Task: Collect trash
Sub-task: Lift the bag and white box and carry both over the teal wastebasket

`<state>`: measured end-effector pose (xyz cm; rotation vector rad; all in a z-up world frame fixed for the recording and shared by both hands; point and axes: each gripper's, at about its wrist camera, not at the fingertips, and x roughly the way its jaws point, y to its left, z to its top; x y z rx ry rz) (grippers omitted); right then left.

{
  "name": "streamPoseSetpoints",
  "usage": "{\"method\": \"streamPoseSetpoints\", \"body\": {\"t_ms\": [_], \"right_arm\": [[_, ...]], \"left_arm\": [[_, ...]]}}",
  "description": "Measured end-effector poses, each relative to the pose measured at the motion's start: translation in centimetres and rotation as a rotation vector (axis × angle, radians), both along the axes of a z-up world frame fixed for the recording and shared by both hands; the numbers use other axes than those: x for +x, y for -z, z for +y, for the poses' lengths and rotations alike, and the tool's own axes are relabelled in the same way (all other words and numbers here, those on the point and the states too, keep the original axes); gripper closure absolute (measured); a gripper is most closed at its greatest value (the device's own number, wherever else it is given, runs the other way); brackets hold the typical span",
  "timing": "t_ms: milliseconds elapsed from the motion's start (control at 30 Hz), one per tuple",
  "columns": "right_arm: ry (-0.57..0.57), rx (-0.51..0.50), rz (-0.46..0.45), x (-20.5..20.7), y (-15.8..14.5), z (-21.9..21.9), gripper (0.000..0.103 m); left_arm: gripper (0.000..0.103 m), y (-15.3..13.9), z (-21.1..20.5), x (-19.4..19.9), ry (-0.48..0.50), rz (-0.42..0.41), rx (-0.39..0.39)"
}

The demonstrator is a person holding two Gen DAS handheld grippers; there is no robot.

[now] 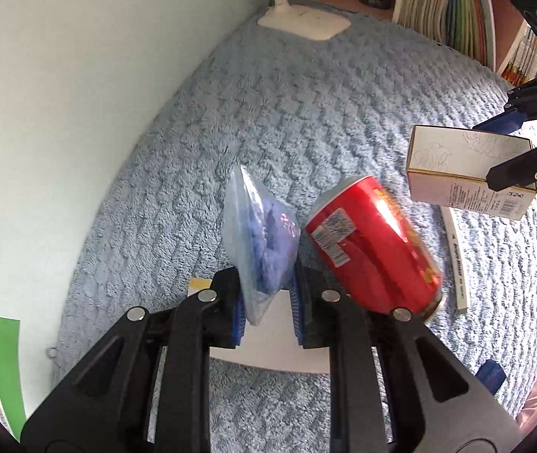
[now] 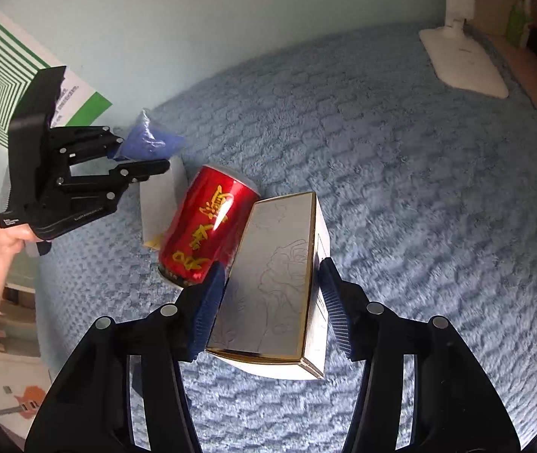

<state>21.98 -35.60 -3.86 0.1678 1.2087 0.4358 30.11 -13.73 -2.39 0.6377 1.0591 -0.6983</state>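
My left gripper (image 1: 268, 313) is shut on a clear plastic bag (image 1: 261, 238) with crumpled blue material inside, held above the blue blanket (image 1: 306, 113). From the right wrist view the same left gripper (image 2: 144, 154) and bag (image 2: 151, 136) appear at the left. My right gripper (image 2: 272, 302) is shut on a white box with gold edges (image 2: 280, 283), its pads pressing on both long sides. That box (image 1: 465, 166) hangs clear of the blanket at the right. A red can (image 1: 374, 245) lies tilted between the two grippers, and the can (image 2: 204, 234) rests close against the box's left side.
A white card (image 1: 268, 347) lies on the blanket under the left gripper. A thin white book (image 1: 457, 260) lies right of the can. A white lamp base (image 2: 461, 60) stands at the far edge, with upright books (image 1: 446, 3) behind. A pale wall (image 1: 60, 94) borders the left.
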Motion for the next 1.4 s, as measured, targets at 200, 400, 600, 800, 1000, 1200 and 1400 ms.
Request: {"method": "streamPoseSetpoints", "body": {"t_ms": [200, 400, 600, 800, 1000, 1200, 1400], "right_arm": [[0.027, -0.020, 0.004, -3.5, 0.0, -1.8, 0.050], [0.071, -0.019, 0.005, -7.9, 0.2, -5.2, 0.050], [0.127, -0.008, -0.010, -12.7, 0.0, -8.1, 0.050], [0.187, 0.008, -0.025, -17.5, -0.2, -11.1, 0.050], [0.235, 0.034, -0.018, -22.0, 1.1, -12.9, 0.050], [0.275, 0.067, -0.016, -25.8, 1.7, -13.9, 0.050], [0.316, 0.072, -0.031, -28.9, 0.7, -15.5, 0.050]], "left_arm": [[0.086, -1.7, -1.4, -2.5, 0.028, -0.021, -0.003], [0.086, -2.7, -3.8, -5.9, 0.085, -0.039, -0.003], [0.086, -3.3, -6.7, -9.9, 0.143, -0.035, -0.013], [0.086, -2.9, -10.0, -14.3, 0.207, -0.009, -0.014], [0.086, -2.1, -13.5, -19.1, 0.264, 0.027, -0.018], [0.086, -1.1, -15.8, -23.1, 0.314, 0.056, -0.006], [0.086, -0.4, -17.6, -25.8, 0.348, 0.073, -0.002]]}}
